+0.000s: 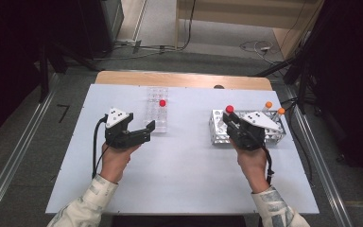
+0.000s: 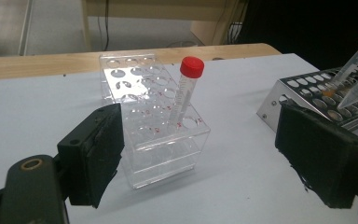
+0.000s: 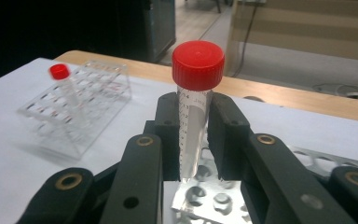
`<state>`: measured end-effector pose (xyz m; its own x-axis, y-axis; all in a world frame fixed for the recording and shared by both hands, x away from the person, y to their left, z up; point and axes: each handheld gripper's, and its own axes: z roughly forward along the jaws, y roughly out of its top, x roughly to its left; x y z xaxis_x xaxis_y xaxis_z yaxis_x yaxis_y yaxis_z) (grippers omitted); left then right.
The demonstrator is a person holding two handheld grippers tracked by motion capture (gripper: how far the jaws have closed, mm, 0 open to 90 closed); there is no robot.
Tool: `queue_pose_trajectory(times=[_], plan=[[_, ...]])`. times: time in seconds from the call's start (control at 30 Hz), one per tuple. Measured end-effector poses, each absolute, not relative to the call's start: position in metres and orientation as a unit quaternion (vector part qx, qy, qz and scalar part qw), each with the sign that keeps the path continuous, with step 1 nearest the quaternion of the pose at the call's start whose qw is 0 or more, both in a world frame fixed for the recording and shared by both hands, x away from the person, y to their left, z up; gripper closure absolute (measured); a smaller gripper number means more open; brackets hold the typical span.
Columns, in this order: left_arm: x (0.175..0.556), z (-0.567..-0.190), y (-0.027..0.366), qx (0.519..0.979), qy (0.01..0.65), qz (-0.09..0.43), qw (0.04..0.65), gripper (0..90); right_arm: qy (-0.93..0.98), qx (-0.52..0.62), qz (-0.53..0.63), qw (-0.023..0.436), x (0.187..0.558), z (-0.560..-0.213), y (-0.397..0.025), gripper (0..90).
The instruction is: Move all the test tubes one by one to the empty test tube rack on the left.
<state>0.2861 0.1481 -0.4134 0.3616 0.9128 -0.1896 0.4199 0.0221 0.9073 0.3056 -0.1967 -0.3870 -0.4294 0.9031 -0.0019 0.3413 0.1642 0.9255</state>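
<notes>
black fingers of the right gripper [image 3: 193, 140] are seen closed on a red-capped tube [image 3: 196, 100], held upright just above the metal rack [image 1: 221, 133] at the right of the white worktop [image 1: 184, 170]. the tube's tip is seen close over the rack's holes, and whether it is still seated in one cannot be told. two orange-capped tubes [image 1: 274, 108] are left leaning in the far end of that rack. the left gripper [image 1: 139, 132] is held with its fingers wide apart, nothing between them, just beside the near end of the clear plastic rack [image 2: 158, 126], where a second red-capped tube [image 2: 186, 91] is stood tilted in a hole.

the grip is taken low on the smooth tube wall, so a slip or a swing off vertical is judged possible if the hand is moved fast. the light clear rack could be pushed or tipped by a nudge from the open left fingers, or by a tube brought down off-centre against a hole's edge. the tilted tube could be knocked in the same way.
</notes>
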Motion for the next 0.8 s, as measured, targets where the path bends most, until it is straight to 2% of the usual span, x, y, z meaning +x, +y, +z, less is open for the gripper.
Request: queue_pose_trajectory(times=[0.8], plan=[[0.279, -0.411, 0.13, 0.672, 0.486, 0.228, 0.511, 15.9, 0.756, 0.385, 0.468, 0.245, 0.289, -0.415, -0.145, 72.3]])
